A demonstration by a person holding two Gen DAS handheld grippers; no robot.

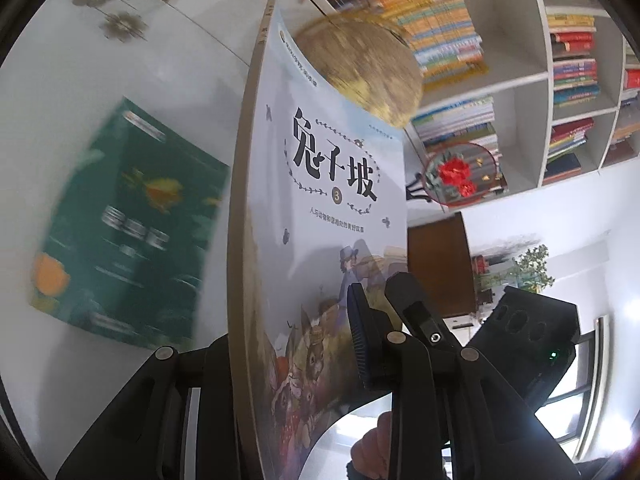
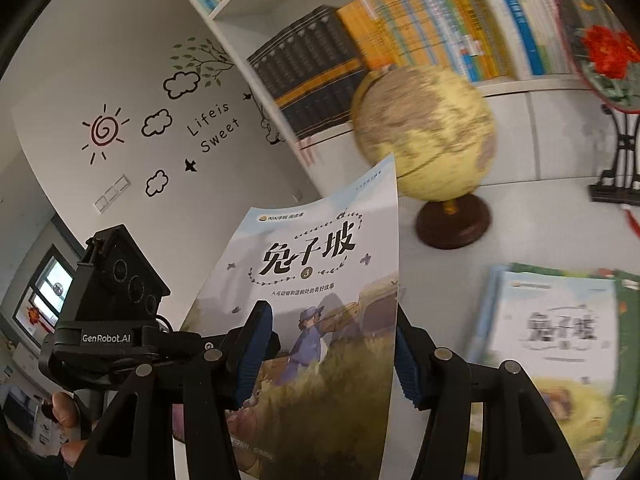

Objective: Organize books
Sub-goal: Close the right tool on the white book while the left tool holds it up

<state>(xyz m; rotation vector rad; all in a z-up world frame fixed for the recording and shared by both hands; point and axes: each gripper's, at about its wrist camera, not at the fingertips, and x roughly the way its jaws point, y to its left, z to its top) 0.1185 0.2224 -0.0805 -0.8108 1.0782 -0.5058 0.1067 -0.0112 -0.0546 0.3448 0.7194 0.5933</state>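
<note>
Book (image 1: 320, 208), thin glossy paperback with a pale blue illustrated cover and tan spine, held upright off the white table (image 1: 120, 60), cover bowed. Left gripper (image 1: 296, 332) clamped narrow on its lower part, ribbed blue pad flat on the cover. Right gripper (image 2: 332, 360) closed on the same book, black plastic fingers either side. Round yellowish globe (image 2: 424, 132) on a dark wooden base behind. Green book (image 1: 128, 224) lies flat on the table; stacked books (image 2: 552, 344) also lie there. White shelves (image 2: 440, 92) packed with spines.

Left gripper (image 1: 294, 344) clamps the pale book (image 1: 320, 208) above a green book (image 1: 128, 224).
</note>
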